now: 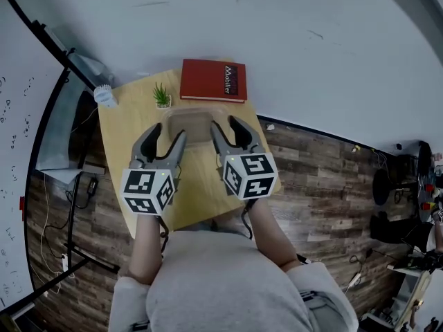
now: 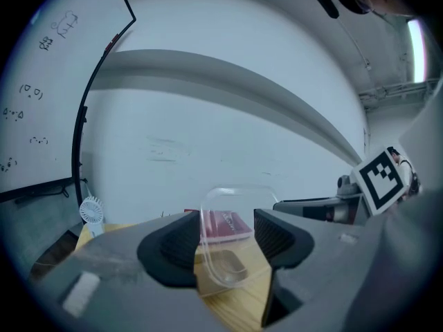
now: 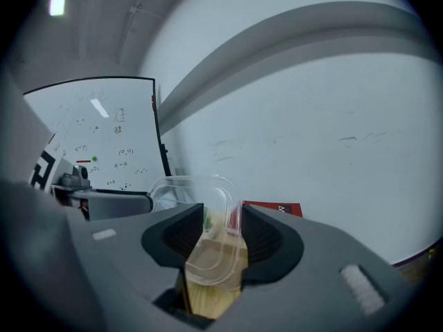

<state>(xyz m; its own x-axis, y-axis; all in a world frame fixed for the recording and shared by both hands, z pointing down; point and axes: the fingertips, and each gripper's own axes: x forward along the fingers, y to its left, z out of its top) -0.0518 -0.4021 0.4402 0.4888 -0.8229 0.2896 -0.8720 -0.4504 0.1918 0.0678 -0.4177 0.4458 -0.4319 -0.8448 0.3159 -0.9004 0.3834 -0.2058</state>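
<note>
- In the head view the light is soft, even and cool. The pale wall (image 1: 311, 19) is bright without glare, and the desk (image 1: 124, 137) carries only faint shadows.
- Strong fisheye distortion bends straight lines towards the edges in all three views.
- Both gripper views darken to black at the corners.
- A ceiling lamp (image 3: 57, 3) flares at the top left of the right gripper view. A strip light (image 2: 415, 40) glows at the top right of the left one.
- The left tongs (image 2: 228, 244) and right tongs (image 3: 223, 237) look soft so close to the lens.
- The clear container (image 3: 208, 254) shows thin highlights along its rim.

Lab-like office: whiteboard (image 3: 104, 140), floor cables (image 1: 69, 254)
</note>
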